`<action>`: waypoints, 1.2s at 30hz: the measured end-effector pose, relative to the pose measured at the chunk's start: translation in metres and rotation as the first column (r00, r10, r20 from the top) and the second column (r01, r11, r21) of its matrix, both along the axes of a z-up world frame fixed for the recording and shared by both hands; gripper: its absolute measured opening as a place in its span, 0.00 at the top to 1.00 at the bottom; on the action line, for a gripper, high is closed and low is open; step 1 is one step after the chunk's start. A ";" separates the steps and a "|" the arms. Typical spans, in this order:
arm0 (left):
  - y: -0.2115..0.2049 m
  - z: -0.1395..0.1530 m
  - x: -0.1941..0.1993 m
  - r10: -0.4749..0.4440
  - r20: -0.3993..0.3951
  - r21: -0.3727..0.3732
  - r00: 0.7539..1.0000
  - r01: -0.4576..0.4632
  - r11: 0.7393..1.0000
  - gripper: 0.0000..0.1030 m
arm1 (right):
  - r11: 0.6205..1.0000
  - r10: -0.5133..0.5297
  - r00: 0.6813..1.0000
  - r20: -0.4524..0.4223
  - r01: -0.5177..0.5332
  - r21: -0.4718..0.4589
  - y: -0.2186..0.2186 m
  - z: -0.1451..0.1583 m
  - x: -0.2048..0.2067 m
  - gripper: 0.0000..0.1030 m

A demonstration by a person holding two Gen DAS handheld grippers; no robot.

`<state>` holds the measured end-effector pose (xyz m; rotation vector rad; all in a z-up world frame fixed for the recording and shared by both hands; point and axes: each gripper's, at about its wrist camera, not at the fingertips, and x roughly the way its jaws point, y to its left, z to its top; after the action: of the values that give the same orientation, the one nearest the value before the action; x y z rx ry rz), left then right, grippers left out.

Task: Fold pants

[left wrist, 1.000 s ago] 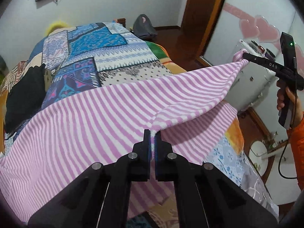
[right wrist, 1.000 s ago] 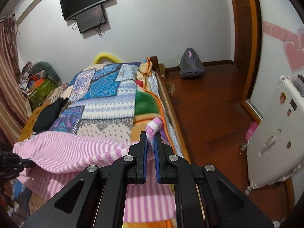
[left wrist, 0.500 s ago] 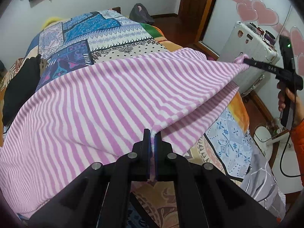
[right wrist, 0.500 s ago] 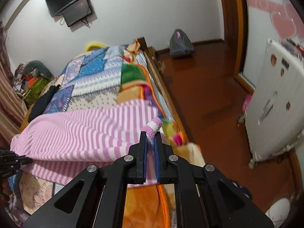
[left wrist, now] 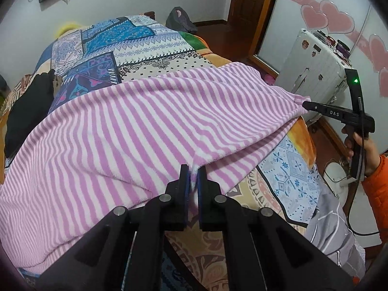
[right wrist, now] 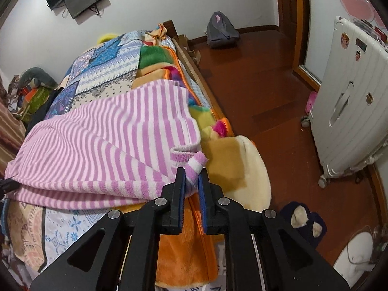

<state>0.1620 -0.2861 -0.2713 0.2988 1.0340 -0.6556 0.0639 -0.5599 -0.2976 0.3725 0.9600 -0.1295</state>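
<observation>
Right wrist | patchwork bed (right wrist: 109, 72) | wooden floor (right wrist: 266, 97) | white suitcase (right wrist: 346, 111)

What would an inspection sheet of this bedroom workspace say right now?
Surface: bed under a patchwork quilt.
Job's things: striped pants, doubled over, lying on the quilt.
Clutter: black garment at the bed's far side.
Grippers: left gripper shut on the pants' edge; right gripper has just been opening, cuff between its jaws.
Cables: black cable hanging below the right hand.
Surroundings: white suitcase, backpack, slippers on the wooden floor.
</observation>
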 end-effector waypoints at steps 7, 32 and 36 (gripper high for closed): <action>0.016 0.019 -0.002 0.020 -0.008 -0.056 1.000 -0.021 0.998 0.95 | 0.994 -0.022 1.000 -0.012 0.021 -0.104 0.002 0.017 -0.005 0.81; 0.138 0.016 0.037 0.231 0.003 -0.012 0.973 -0.231 0.973 0.61 | 0.852 0.523 0.832 0.182 -0.516 -0.090 0.216 0.079 0.052 0.66; 0.160 0.015 0.021 0.227 0.003 -0.008 0.974 -0.227 0.974 0.53 | 0.836 0.548 0.818 0.173 -0.543 -0.082 0.233 0.076 0.043 0.58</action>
<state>0.1832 -0.1266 -0.2567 0.1720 1.0436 -0.4522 0.1073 -0.3268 -0.2213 0.0660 0.8403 0.4143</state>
